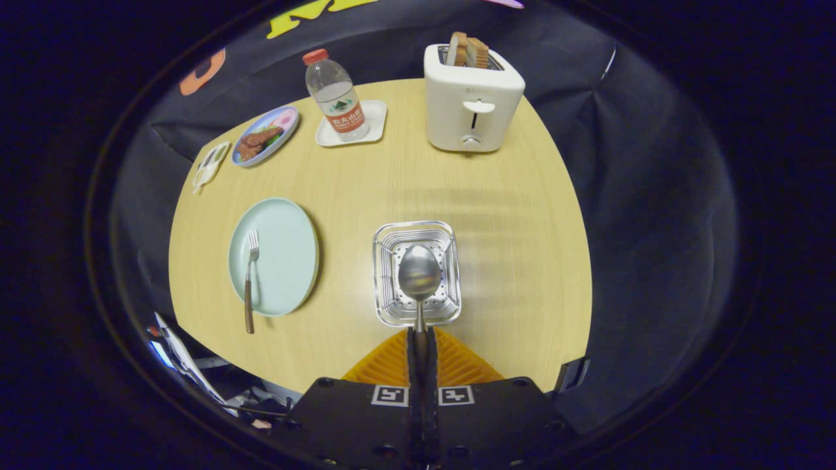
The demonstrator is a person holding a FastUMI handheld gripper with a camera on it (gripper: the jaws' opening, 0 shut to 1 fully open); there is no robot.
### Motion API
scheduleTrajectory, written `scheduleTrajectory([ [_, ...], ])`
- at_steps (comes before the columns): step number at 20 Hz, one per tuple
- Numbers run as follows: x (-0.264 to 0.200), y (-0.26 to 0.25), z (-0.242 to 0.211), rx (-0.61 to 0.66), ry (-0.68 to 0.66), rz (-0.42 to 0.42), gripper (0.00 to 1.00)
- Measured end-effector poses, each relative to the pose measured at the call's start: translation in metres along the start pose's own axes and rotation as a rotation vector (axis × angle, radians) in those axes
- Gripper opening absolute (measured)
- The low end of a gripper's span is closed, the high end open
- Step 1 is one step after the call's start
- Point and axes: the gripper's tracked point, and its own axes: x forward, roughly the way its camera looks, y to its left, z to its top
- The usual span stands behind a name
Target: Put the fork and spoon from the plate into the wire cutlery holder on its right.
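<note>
My gripper point(422, 346) sits at bottom centre, its fingers pinching the spoon point(418, 274) by the handle, bowl over the wire cutlery holder point(416, 273) mid-frame. Left of it, the fork point(249, 281) lies on the pale green plate point(287, 248). A toaster point(471, 104) stands at upper centre.

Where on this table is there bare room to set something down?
Bare wood lies between the toaster and the wire holder, and right of both. The far left is crowded: bottle, food plate. The claw is shut on the spoon above the holder.
</note>
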Motion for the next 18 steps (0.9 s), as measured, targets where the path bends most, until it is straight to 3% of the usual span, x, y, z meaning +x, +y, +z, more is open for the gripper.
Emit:
scheduleTrajectory([
  [5,0.007,0.006,0.008,0.003,0.042,0.007,0.05],
  [7,0.005,0.010,0.016,0.000,0.017,0.018,0.09],
  [10,-0.002,0.011,0.027,-0.018,-0.031,0.013,0.06],
  [18,-0.016,0.038,0.029,-0.031,-0.130,0.086,0.52],
])
